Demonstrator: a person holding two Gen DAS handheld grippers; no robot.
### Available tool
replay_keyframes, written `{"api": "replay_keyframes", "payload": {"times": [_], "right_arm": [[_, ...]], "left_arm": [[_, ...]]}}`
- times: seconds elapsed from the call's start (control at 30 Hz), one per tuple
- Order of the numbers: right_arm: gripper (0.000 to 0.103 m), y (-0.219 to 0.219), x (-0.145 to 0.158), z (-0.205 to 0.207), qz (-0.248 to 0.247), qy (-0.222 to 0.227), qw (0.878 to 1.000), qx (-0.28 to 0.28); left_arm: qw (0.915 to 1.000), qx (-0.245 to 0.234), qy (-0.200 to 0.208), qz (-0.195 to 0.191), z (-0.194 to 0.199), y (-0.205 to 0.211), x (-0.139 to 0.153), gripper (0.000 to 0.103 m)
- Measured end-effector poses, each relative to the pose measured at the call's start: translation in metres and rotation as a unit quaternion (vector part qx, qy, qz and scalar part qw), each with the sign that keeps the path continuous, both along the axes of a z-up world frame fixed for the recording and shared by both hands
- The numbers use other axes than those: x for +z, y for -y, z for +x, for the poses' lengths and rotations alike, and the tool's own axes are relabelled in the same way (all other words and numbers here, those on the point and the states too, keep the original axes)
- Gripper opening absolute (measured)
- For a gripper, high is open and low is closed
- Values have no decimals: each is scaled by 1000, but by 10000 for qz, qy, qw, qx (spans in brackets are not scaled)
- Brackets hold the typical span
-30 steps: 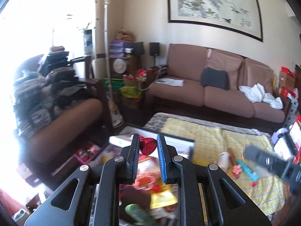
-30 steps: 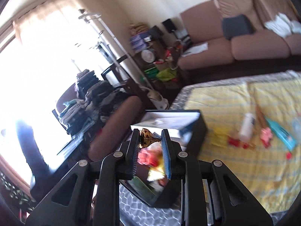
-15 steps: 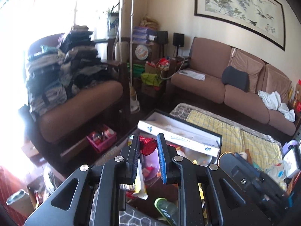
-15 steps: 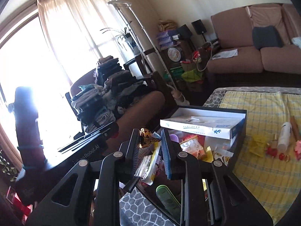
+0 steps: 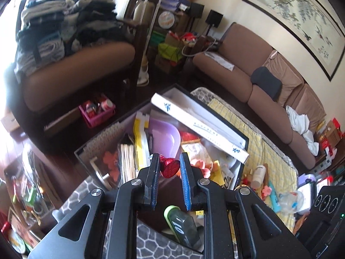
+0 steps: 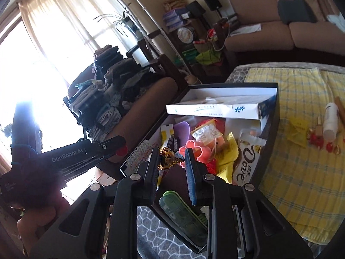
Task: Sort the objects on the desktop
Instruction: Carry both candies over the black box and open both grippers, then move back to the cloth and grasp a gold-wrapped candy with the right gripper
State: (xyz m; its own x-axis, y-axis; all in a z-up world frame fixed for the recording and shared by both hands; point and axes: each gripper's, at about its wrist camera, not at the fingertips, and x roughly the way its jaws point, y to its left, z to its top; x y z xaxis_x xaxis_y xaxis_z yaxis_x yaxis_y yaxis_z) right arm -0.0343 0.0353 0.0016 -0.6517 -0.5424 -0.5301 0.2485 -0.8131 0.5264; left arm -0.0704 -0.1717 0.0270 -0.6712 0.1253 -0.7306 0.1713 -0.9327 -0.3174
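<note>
Both grippers tilted down over box point(image 5: 241, 149), holding candies.

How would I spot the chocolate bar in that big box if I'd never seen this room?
Find the black box at the edge of the yellow cloth, with a long white carton lying across its top. The bar lies against the box wall nearest the cloth, beside yellow packets. Only it is brown with big white "Dove" lettering.

Brown sofa point(image 5: 269, 69) under a framed painting point(image 5: 297, 19); window point(image 6: 43, 49) perhaps curtained, glaring.
</note>
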Motion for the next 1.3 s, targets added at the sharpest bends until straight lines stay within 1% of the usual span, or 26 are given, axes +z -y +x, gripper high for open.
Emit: {"api": "replay_keyframes", "payload": {"times": [0.13, 0.23, 0.3, 0.37, 0.43, 0.53, 0.57, 0.6, 0.63, 0.67, 0.7, 0.73, 0.77, 0.8, 0.83, 0.97, 1.03, 1.07, 1.17, 1.23, 1.3], "right_arm": [[22, 3, -7, -6, -7, 192, 9998, 4], [22, 16, -16, -10, 174, 326, 9993, 22], [22, 21, -19, -10, 282, 359, 9990, 17], [24, 21, -19, -10, 236, 372, 9990, -42], [32, 16, -19, -8, 128, 364, 9992, -142], [33, 7, -19, -7, 13, 376, 9990, -230], [33, 3, -19, -7, 11, 398, 9989, -265], [34, 2, -19, -7, 10, 412, 9987, -285], [37, -1, -20, -7, -4, 427, 9985, -330], [38, -5, -20, -7, -19, 445, 9983, -368], [39, -9, -21, -7, -33, 481, 9979, -429], [40, -12, -21, -7, -45, 497, 9976, -472], [41, -17, -23, -7, -61, 516, 9972, -530], [45, -20, -23, -8, -69, 537, 9969, -577], [48, -25, -24, -7, -70, 560, 9964, -631], [50, -45, -26, -6, 39, 626, 9943, -866], [54, -60, -27, -3, 162, 676, 9923, -1024], [54, -68, -27, 0, 231, 697, 9912, -1098], [57, -100, -30, 11, 474, 778, 9865, -1363], [64, -126, -32, 22, 571, 849, 9819, -1597], [66, -160, -39, 34, 700, 1036, 9722, -1980]], "left_arm": [[9997, -19, 175, -157, -5, -5, -9, 18], [9995, -52, 303, -105, -11, -9, -18, 18], [9995, -39, 309, 33, -11, -9, -22, 18], [9995, 15, 318, 48, -10, -9, -21, 18], [9995, 80, 304, 5, -8, -8, -19, 20], [9993, 163, 325, 47, -7, -4, -20, 29], [9992, 191, 335, 60, -7, -2, -20, 35], [9992, 209, 342, 78, -7, -1, -20, 44], [9991, 226, 336, 104, -7, -1, -20, 49], [9991, 239, 322, 123, -6, -1, -19, 57], [9991, 242, 306, 133, -6, -1, -18, 63], [9992, 239, 294, 142, -6, -2, -17, 66], [9992, 230, 287, 155, -5, -2, -16, 72], [9992, 218, 282, 172, -5, -3, -16, 78], [9993, 202, 270, 189, -5, -4, -16, 79], [9993, 137, 300, 188, -6, -9, -16, 80], [9993, 82, 309, 193, -6, -14, -15, 80], [9994, 26, 291, 197, -6, -18, -13, 80], [9993, -300, 132, 162, -3, -39, -5, 81], [9983, -582, 54, 82, -2, -58, -1, 84], [9963, -863, 6, 7, -2, -82, 2, 87]]}}
